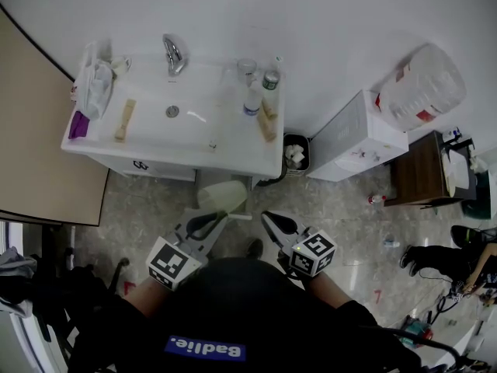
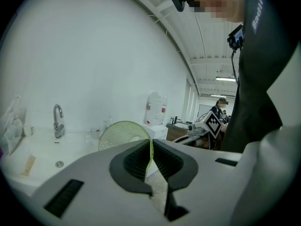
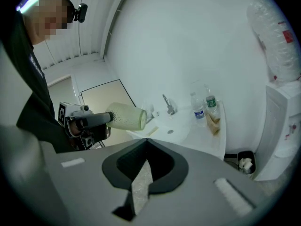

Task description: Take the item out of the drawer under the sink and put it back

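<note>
The wall (image 1: 326,14) is plain white. A white sink (image 1: 233,150) with a shiny tap (image 1: 174,53) stands at 11 o'clock. The floor (image 1: 342,208) is grey and speckled. A white cabinet (image 1: 353,138) sits at 2 o'clock, a brown table (image 1: 418,173) at 3 o'clock, and a tan door (image 1: 39,146) at 9 o'clock. A long light (image 2: 225,79) glows on the ceiling.

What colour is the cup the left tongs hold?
Pale yellow-green cup, speckled with tiny holes; the right gripper view shows it best.

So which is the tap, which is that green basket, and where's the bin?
Tap (image 1: 174,54), head view, on its curved chrome spout.
Green basket (image 1: 223,196), head view, on its pale side wall.
Bin (image 1: 297,137), head view, on its dark rim.
</note>
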The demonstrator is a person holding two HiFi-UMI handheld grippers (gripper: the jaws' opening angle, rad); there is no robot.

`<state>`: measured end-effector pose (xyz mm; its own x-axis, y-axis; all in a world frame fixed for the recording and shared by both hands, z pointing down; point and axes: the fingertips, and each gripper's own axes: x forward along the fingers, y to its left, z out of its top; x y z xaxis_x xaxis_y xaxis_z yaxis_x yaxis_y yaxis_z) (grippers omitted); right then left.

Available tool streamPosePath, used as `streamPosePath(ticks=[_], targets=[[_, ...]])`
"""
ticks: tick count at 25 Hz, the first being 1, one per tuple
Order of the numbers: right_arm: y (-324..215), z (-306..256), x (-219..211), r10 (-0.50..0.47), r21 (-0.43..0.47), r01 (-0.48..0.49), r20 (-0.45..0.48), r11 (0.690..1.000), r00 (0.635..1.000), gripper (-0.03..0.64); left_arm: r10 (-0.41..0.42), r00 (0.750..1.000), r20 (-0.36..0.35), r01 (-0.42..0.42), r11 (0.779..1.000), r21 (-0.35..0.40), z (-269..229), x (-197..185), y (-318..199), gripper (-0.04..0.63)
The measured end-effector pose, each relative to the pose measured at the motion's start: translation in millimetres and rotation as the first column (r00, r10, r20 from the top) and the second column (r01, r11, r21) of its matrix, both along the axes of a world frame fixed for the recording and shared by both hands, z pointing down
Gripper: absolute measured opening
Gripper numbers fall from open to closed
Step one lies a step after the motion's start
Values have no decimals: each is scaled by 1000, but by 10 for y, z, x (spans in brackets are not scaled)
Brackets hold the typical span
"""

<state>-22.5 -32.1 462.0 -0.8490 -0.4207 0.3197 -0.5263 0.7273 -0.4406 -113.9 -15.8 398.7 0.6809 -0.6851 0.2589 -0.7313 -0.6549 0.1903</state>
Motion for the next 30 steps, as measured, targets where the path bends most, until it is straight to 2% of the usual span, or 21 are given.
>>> streamPosePath(ticks=[5, 10, 19, 22, 30], targets=[[14, 5, -26, -1, -1, 1, -3, 1000, 1000, 2, 4, 1000, 19, -4, 1000, 1, 29, -20, 31, 21], [40, 16, -23, 0, -6, 0, -2, 1000, 1000, 2, 1, 1000, 1, -1, 1000, -7, 49, -20, 32, 21], [77, 66, 27, 9, -22, -9, 0, 1000, 1000, 2, 4, 999, 42, -3, 1000, -28, 175, -1, -17, 22], [94, 80, 65, 13, -30, -13, 1, 999, 1000, 2, 12, 997, 70, -9, 999, -45, 292, 32, -36, 21], [97, 158, 224, 39, -48, -39, -5, 998, 999, 2, 39, 980, 197, -25, 997, -73, 830, 73, -236, 21]])
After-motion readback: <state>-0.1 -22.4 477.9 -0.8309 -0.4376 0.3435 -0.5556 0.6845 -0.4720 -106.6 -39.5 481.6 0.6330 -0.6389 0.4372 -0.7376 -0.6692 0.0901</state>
